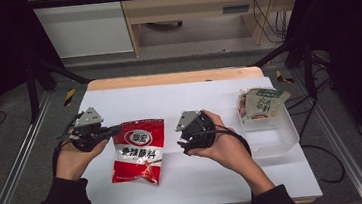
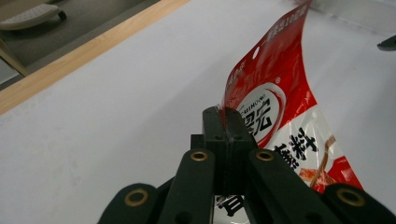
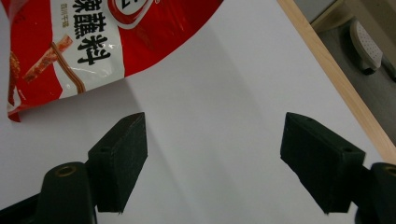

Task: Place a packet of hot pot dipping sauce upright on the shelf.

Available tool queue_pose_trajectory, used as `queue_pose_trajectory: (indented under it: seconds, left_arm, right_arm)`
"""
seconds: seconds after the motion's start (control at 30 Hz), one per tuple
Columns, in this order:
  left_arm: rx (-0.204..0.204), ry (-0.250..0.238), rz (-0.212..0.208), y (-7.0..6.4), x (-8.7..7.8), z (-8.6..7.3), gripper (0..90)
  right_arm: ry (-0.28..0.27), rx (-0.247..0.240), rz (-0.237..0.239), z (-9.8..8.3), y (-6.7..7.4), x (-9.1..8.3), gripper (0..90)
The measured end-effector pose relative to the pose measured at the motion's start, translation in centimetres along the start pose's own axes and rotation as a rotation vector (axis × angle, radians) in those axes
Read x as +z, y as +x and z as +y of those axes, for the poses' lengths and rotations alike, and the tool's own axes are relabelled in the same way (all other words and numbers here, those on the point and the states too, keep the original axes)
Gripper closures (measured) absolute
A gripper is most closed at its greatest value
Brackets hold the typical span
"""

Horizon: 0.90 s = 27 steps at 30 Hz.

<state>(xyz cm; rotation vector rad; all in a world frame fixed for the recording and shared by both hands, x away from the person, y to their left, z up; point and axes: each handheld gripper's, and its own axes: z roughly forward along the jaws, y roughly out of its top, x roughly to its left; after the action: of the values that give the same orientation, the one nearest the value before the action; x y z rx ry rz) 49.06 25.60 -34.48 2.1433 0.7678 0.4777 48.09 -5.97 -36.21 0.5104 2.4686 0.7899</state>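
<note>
A red and white bag [image 1: 140, 150] lies on the white table [image 1: 201, 175], near the middle. It has big black Chinese writing and a round white logo; small letters by the logo are too blurry to read. The left gripper [image 1: 113, 129] pinches the bag's top left corner, jaws closed tight on it, and that corner lifts up. The right gripper [image 1: 180, 141] is just beside the bag's right edge, jaws wide apart, holding nothing. A clear box [image 1: 277, 134] stands on the table's right side with another packet [image 1: 262, 102] in it, green label on top.
</note>
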Motion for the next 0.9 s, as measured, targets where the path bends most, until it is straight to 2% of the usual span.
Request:
queue_pose_trajectory:
  seconds: [0.2,0.43,0.67,0.9]
  left_arm:
    - [0.010,-0.001,0.000,-0.6,0.0,0.8,90.0]
    - [0.031,-0.004,0.007,-1.1,-0.2,1.8,90.0]
    - [0.035,-0.007,0.005,-1.4,0.0,2.0,90.0]
    - [0.034,-0.016,0.007,-1.4,-0.4,2.0,90.0]
  right_arm:
    - [-0.007,-0.009,0.032,1.4,0.0,-0.5,23.6]
    - [-0.019,-0.021,0.067,3.5,0.1,-0.2,26.0]
    - [0.004,-0.040,0.119,5.5,0.3,0.8,35.3]
    - [0.034,-0.045,0.163,6.7,0.1,2.3,50.6]
